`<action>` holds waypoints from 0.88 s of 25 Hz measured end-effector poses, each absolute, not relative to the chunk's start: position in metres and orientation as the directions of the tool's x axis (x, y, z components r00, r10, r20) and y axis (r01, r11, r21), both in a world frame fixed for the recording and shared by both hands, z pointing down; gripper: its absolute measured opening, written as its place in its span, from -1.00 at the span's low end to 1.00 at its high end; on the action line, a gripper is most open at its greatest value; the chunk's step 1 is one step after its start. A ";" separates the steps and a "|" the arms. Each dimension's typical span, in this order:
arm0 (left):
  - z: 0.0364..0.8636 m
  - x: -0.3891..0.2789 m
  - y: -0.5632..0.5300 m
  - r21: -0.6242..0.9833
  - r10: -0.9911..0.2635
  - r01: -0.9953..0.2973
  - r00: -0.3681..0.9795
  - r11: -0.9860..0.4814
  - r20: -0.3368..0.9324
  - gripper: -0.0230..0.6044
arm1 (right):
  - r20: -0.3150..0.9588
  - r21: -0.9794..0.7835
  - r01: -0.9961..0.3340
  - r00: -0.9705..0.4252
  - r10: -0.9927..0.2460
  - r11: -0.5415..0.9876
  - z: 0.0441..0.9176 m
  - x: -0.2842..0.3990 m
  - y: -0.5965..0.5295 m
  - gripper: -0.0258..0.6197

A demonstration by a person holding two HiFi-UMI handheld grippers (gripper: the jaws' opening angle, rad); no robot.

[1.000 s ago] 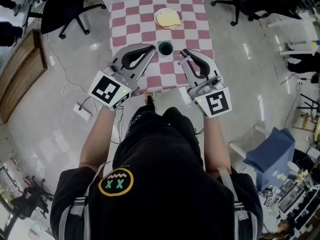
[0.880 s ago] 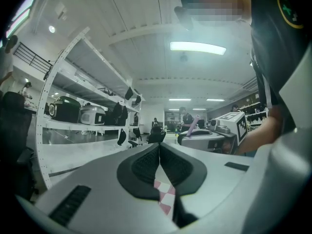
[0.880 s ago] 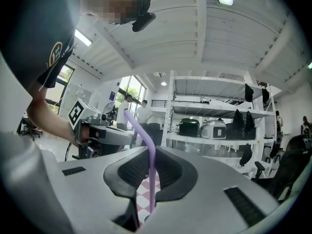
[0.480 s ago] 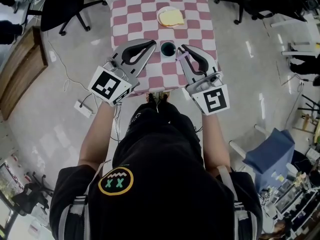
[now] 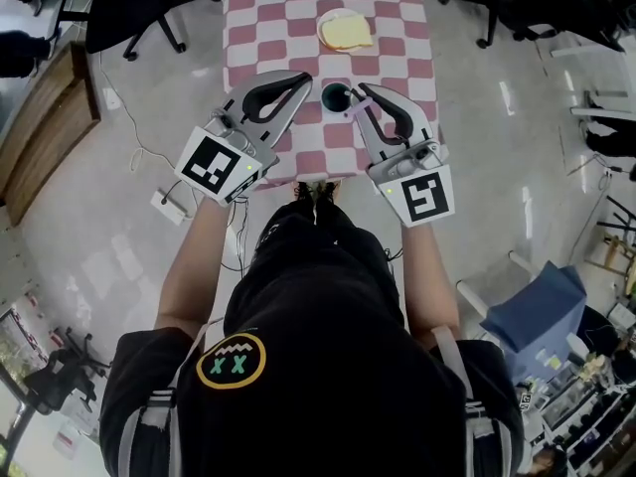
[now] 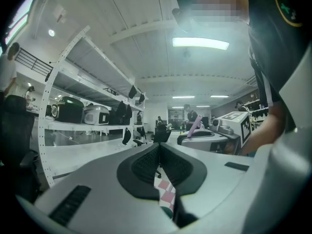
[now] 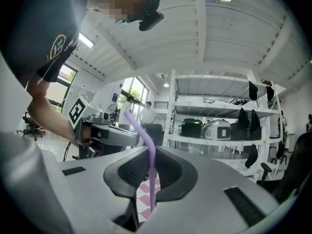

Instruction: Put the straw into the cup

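A dark teal cup [image 5: 336, 94] stands on the pink-and-white checked table [image 5: 260, 28], near its front edge. My right gripper [image 5: 361, 89] is just to the right of the cup and is shut on a purple bendy straw [image 5: 355, 108]. In the right gripper view the straw [image 7: 151, 174] stands upright between the pads, with its bent top leaning left. My left gripper [image 5: 306, 76] is just to the left of the cup, shut, with nothing between its jaws. The left gripper view shows the pads [image 6: 146, 162] pressed together and the straw [image 6: 196, 125] to the right.
A plate with a slice of bread [image 5: 345, 31] lies at the far side of the table. Office chairs [image 5: 129, 8] stand on the glossy floor to the left and right. Shelves with appliances [image 7: 209, 128] show behind.
Both grippers have edged forward over the table. The right one, still holding the straw, now sits closer to the cup's rim. Neither gripper's jaws have changed.
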State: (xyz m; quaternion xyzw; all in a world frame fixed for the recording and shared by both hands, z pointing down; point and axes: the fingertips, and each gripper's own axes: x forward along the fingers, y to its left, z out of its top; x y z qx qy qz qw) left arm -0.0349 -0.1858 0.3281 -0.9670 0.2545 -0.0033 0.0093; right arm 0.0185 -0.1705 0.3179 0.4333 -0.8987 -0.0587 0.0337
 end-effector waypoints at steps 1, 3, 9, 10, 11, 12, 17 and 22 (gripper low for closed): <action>0.330 -0.033 -0.187 -0.024 -0.493 -0.493 0.870 -0.870 0.004 -0.86 | 0.011 0.131 -0.774 -0.623 -0.782 0.619 0.320 0.020 -0.171 -0.75; 0.333 -0.029 -0.188 -0.041 -0.492 -0.491 0.871 -0.870 0.006 -0.86 | 0.010 0.127 -0.774 -0.625 -0.781 0.621 0.325 0.022 -0.174 -0.75; 0.339 -0.016 -0.189 -0.037 -0.483 -0.483 0.875 -0.875 -0.007 -0.86 | 0.013 0.121 -0.774 -0.625 -0.780 0.622 0.336 0.024 -0.178 -0.75; 0.337 -0.012 -0.189 -0.018 -0.485 -0.485 0.875 -0.874 -0.012 -0.86 | 0.013 0.121 -0.774 -0.625 -0.780 0.622 0.338 0.025 -0.178 -0.75; 0.336 -0.010 -0.189 -0.004 -0.485 -0.485 0.874 -0.874 -0.016 -0.86 | 0.012 0.120 -0.774 -0.625 -0.780 0.622 0.340 0.025 -0.179 -0.75; 0.337 -0.008 -0.189 0.001 -0.485 -0.485 0.875 -0.875 -0.018 -0.86 | 0.011 0.119 -0.774 -0.625 -0.780 0.622 0.342 0.024 -0.180 -0.75; 0.347 -0.006 -0.189 -0.007 -0.482 -0.482 0.876 -0.876 -0.012 -0.86 | 0.013 0.106 -0.775 -0.625 -0.781 0.622 0.353 0.022 -0.182 -0.75; 0.359 -0.001 -0.193 -0.004 -0.483 -0.483 0.875 -0.875 -0.014 -0.86 | 0.025 0.090 -0.779 -0.621 -0.784 0.620 0.372 0.026 -0.189 -0.75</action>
